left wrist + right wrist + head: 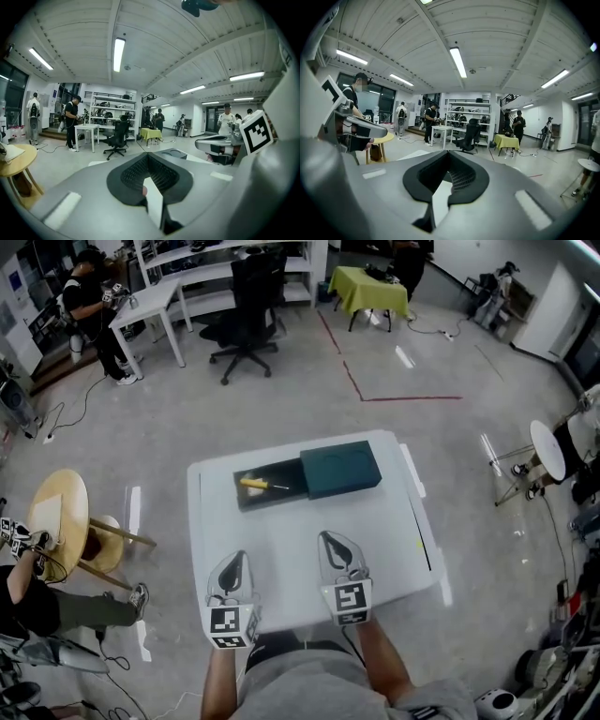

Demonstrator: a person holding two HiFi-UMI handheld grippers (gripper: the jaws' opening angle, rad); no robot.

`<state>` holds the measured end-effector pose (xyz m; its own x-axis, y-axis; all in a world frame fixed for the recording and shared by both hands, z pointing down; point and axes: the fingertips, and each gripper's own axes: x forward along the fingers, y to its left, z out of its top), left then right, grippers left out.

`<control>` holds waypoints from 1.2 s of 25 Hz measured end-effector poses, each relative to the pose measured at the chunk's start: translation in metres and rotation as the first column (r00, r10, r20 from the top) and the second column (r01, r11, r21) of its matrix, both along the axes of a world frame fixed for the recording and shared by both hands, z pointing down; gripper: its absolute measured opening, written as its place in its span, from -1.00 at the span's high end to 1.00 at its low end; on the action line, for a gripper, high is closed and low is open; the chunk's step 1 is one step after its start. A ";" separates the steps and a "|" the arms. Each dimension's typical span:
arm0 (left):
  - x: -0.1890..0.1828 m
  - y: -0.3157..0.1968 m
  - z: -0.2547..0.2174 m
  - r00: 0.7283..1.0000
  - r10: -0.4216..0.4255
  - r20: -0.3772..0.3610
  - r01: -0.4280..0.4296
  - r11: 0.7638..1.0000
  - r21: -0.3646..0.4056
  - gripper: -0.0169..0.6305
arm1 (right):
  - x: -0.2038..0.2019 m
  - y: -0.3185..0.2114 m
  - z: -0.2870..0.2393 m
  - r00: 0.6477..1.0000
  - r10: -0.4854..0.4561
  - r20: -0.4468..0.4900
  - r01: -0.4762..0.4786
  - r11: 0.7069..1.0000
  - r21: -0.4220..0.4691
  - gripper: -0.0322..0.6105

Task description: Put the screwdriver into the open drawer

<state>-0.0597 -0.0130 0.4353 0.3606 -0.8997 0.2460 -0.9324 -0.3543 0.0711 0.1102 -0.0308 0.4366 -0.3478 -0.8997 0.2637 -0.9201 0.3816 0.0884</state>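
Left gripper (238, 561): shut tight, with nothing in it. It is on the near side of the drawer (246, 501), well away from it.
Right gripper (328, 542): shut tight and empty too. It is also on the near side of the drawer, well away from it.
Screwdriver (255, 484): it has a yellow handle and lies inside the drawer. Its thin metal end seems to point right, but it is very small here.
Drawer: dark and open.
Box (340, 469): dark green, touching the drawer's right end.
Table (300, 549): white, under the drawer.
Stool (58, 512): round and wooden, far to the left of the drawer.
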 end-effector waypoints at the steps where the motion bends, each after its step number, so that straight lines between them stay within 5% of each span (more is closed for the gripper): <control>1: 0.002 0.004 -0.001 1.000 0.002 0.000 -0.002 1.000 0.000 0.91 | 0.002 0.005 0.000 1.000 0.000 0.000 0.000 1.000 -0.003 0.89; 30: 0.028 0.062 -0.007 1.000 0.023 0.006 -0.023 1.000 0.003 0.91 | 0.031 0.075 0.008 1.000 0.010 0.004 -0.010 1.000 -0.017 0.89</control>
